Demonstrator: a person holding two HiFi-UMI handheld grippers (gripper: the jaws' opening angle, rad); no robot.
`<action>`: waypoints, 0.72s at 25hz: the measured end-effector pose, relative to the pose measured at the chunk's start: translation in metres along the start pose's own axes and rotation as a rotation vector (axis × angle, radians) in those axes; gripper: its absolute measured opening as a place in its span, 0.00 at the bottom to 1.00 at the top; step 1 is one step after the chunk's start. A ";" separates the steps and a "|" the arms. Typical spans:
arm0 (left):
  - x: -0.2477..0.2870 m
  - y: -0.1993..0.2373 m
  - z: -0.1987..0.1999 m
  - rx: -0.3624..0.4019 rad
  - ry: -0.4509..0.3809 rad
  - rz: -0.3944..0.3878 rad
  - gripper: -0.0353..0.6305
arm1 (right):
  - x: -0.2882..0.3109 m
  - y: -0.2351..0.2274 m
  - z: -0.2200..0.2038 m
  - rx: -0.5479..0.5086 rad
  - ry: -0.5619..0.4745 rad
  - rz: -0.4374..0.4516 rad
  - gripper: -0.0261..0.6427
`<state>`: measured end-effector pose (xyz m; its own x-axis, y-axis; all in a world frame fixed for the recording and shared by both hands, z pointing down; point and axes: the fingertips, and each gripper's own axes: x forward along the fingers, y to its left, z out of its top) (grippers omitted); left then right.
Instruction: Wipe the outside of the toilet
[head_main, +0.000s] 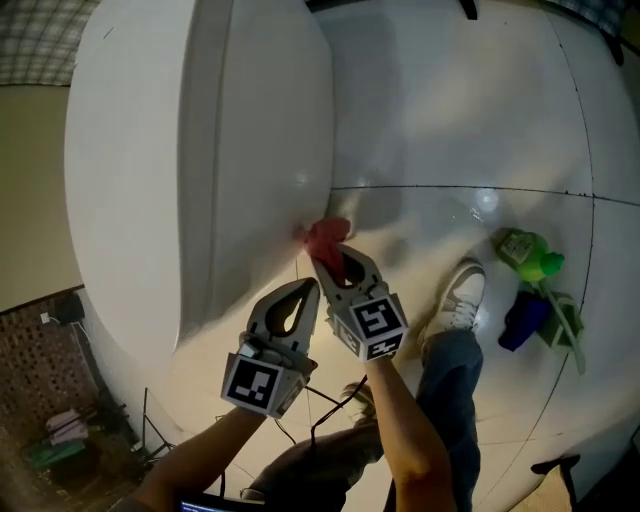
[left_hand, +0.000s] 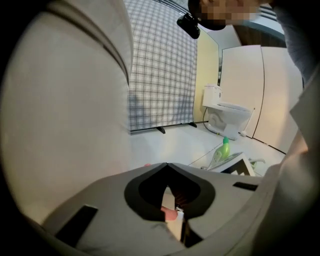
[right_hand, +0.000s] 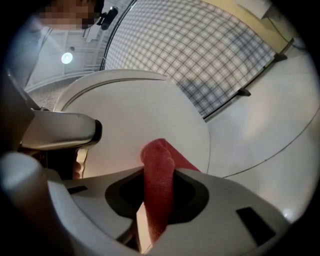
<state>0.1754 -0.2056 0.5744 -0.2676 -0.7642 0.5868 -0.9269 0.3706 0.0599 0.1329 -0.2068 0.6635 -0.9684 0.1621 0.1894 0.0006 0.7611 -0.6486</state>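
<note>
The white toilet fills the left of the head view, and its outer wall looms close in the left gripper view. My right gripper is shut on a red cloth, which is pressed against the toilet's lower side. In the right gripper view the red cloth sticks out between the jaws towards the toilet bowl. My left gripper hovers just left of the right one, beside the toilet's wall, shut with nothing in it.
On the white tiled floor to the right lie a green spray bottle and a blue object. A person's shoe stands nearby. A second toilet and a checked screen stand further off.
</note>
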 end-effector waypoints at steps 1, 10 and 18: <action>-0.007 -0.003 0.010 0.002 -0.014 -0.009 0.06 | -0.006 0.006 0.007 0.003 -0.009 -0.021 0.17; -0.126 -0.071 0.206 0.083 -0.084 -0.183 0.06 | -0.119 0.133 0.207 -0.088 -0.126 -0.126 0.17; -0.202 -0.067 0.387 0.196 -0.264 -0.155 0.06 | -0.184 0.246 0.397 -0.262 -0.283 -0.150 0.17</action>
<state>0.1900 -0.2803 0.1390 -0.1549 -0.9229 0.3525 -0.9878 0.1510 -0.0388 0.2121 -0.2985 0.1760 -0.9929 -0.1144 0.0335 -0.1180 0.9033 -0.4124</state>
